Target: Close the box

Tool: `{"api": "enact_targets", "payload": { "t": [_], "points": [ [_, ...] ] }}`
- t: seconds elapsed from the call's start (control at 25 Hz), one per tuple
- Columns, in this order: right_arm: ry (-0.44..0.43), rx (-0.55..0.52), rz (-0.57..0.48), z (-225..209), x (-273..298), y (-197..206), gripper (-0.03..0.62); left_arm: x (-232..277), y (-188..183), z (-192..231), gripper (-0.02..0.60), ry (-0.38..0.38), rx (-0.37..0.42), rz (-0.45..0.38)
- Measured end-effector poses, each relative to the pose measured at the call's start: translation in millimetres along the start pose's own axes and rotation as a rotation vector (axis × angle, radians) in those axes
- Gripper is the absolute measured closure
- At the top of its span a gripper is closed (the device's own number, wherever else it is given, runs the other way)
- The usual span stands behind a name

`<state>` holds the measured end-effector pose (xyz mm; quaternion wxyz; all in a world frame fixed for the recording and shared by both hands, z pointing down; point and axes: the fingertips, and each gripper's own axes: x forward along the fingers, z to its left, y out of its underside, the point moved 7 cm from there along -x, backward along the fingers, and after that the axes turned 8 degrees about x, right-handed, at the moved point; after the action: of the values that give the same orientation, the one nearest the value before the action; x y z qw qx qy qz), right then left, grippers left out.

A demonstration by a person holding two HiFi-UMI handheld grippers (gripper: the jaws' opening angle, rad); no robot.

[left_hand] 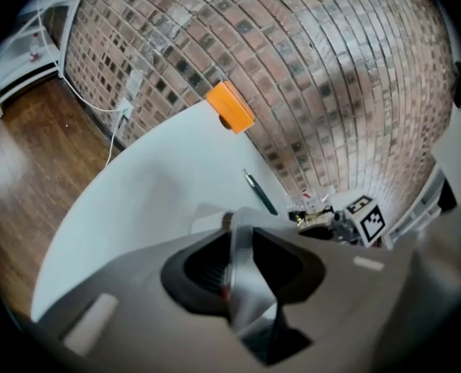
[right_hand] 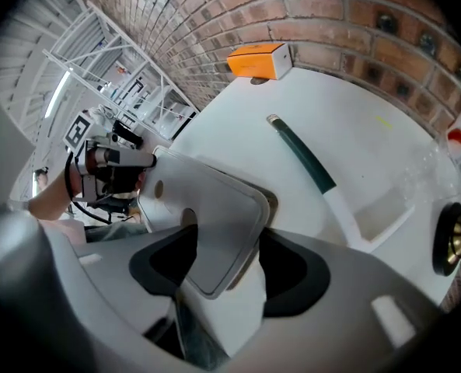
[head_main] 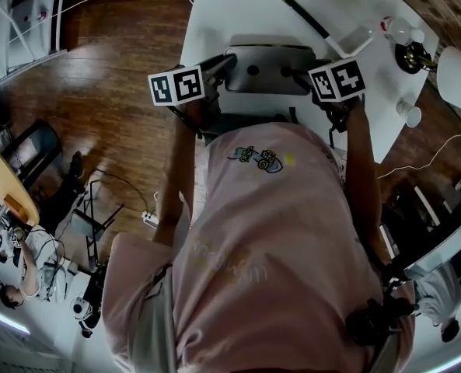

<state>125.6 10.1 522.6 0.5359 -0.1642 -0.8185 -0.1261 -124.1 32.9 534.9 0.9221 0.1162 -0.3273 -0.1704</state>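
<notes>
Left tool (left_hand: 242, 249) jaws were narrow, pinched on the thin edge of the grey lid (right_hand: 214, 200). Right tool (right_hand: 222, 243) jaws stood wide, lid corner between them, pads not pressing. Box (head_main: 267, 70) sat top centre of the head view on the white desk (head_main: 238, 14), between both tools. Dark pen (right_hand: 304, 158) lay beyond, orange carton (right_hand: 257, 59) against the brick wall.

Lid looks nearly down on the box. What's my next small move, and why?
Probably open the left gripper: it clamps the lid by its edge, while the right gripper stands open around a lid corner without pressing. The lid looks almost flat, so letting go should let it settle shut.
</notes>
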Motion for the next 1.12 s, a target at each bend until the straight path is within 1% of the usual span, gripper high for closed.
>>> {"api": "enact_targets", "payload": {
  "t": [0.12, 0.16, 0.24, 0.32, 0.4, 0.56, 0.72, 0.8, 0.88, 0.92, 1.0, 1.04, 1.12],
  "points": [
    [0.119, -0.104, 0.015, 2, -1, 0, 0.314, 1, -5, -4, 0.479, -0.015, 0.036, 0.032],
    [0.167, -0.153, 0.003, 4, -2, -2, 0.301, 2, -6, -6, 0.49, -0.02, 0.051, 0.039],
    [0.258, -0.246, -0.042, 9, -6, -11, 0.295, 4, -7, -9, 0.49, -0.027, 0.066, 0.036],
    [0.303, -0.302, -0.08, 11, -12, -18, 0.286, 5, -9, -10, 0.489, -0.034, 0.068, 0.019],
    [0.303, -0.313, -0.115, 10, -12, -20, 0.289, 5, -8, -10, 0.488, -0.042, 0.072, 0.016],
    [0.266, -0.272, -0.173, 4, -9, -17, 0.32, 7, -1, -10, 0.491, -0.055, 0.079, 0.026],
    [0.248, -0.222, -0.197, 3, -7, -10, 0.327, 3, 1, -12, 0.485, -0.072, 0.123, 0.041],
    [0.25, -0.217, -0.204, 3, -8, -7, 0.327, -3, 1, -15, 0.485, -0.088, 0.173, 0.048],
    [0.258, -0.211, -0.208, 0, -8, -3, 0.327, -9, 0, -20, 0.483, -0.1, 0.249, 0.042],
    [0.26, -0.205, -0.212, -4, -8, -1, 0.326, -12, -2, -23, 0.452, -0.107, 0.292, 0.032],
    [0.262, -0.197, -0.22, -12, -5, 4, 0.326, -20, -8, -28, 0.443, -0.13, 0.372, 0.009],
    [0.265, -0.198, -0.223, -14, -5, 5, 0.326, -24, -11, -31, 0.419, -0.143, 0.405, -0.003],
    [0.263, -0.2, -0.239, -12, -9, 5, 0.326, -32, -17, -39, 0.413, -0.157, 0.475, -0.029]
  ]
}}
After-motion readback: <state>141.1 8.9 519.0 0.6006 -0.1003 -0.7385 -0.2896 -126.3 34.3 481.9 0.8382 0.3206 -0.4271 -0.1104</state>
